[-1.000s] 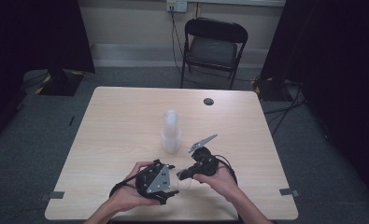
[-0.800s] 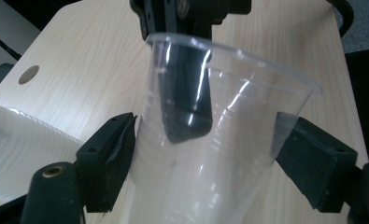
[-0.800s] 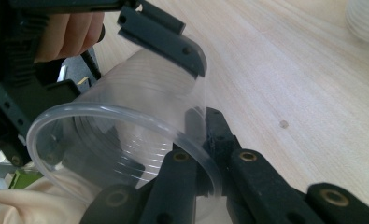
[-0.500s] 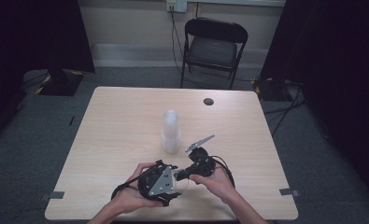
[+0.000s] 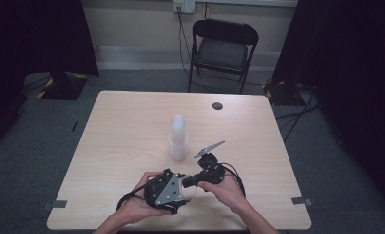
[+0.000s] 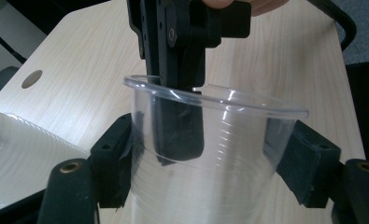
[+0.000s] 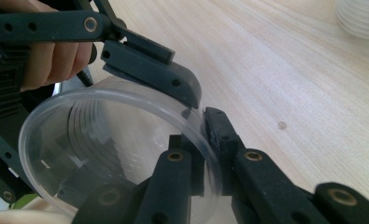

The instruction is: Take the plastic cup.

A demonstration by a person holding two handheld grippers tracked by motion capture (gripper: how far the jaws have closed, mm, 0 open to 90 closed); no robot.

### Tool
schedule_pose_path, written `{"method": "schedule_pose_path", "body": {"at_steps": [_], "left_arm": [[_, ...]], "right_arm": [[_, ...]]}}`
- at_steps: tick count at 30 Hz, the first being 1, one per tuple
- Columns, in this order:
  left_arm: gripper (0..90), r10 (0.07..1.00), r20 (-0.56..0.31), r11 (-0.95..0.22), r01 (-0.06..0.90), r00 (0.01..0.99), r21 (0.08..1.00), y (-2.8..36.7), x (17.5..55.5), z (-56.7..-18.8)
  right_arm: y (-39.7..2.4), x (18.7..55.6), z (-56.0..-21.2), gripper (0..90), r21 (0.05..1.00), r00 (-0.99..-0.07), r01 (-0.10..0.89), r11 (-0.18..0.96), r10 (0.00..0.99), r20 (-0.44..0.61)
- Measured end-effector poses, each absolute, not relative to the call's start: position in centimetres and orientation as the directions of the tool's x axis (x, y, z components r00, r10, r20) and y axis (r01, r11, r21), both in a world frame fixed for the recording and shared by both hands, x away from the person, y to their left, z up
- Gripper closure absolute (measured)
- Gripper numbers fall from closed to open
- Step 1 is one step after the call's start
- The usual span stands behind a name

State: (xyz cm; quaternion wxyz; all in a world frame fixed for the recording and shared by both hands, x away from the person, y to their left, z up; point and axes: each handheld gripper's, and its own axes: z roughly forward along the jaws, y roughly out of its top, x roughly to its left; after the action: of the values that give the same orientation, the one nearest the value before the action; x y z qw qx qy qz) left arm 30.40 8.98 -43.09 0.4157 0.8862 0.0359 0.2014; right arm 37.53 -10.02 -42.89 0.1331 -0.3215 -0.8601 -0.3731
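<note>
Presently, near tabletop's front edge | left tongs (image 6: pixel 205 172) clamp clear plastic cup (image 6: pixel 210 154) sides | right tongs (image 7: pixel 203 140) pinch its rim.

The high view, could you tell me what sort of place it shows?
Probably a studio or lab set up for recording: a bare wooden table on grey carpet, black curtains on both sides, a folding chair against the wall and cables running to a wall socket.
</note>
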Motion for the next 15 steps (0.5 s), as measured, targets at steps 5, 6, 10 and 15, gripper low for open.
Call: {"method": "schedule_pose_path", "body": {"at_steps": [5, 6, 10, 15], "left_arm": [[29.6, 0.25, 0.317, -0.641, -0.089, 0.915, 0.762, 9.2, 30.6, -43.2], [29.7, 0.26, 0.308, -0.638, -0.077, 0.915, 0.766, 9.2, 30.6, -43.2], [29.6, 0.284, 0.279, -0.616, -0.048, 0.917, 0.786, 9.5, 30.9, -43.3], [29.4, 0.331, 0.228, -0.565, -0.001, 0.916, 0.825, 10.1, 31.3, -43.3]], "right_arm": [[-10.3, 37.6, -42.7, 80.5, 0.565, -0.753, 0.658, 0.498, 0.467, 0.465], [-10.4, 37.6, -42.7, 79.8, 0.573, -0.754, 0.655, 0.492, 0.467, 0.462], [-10.7, 37.5, -42.3, 77.5, 0.59, -0.754, 0.654, 0.474, 0.479, 0.45], [-11.1, 37.4, -41.8, 75.9, 0.626, -0.763, 0.639, 0.447, 0.475, 0.439]]}}
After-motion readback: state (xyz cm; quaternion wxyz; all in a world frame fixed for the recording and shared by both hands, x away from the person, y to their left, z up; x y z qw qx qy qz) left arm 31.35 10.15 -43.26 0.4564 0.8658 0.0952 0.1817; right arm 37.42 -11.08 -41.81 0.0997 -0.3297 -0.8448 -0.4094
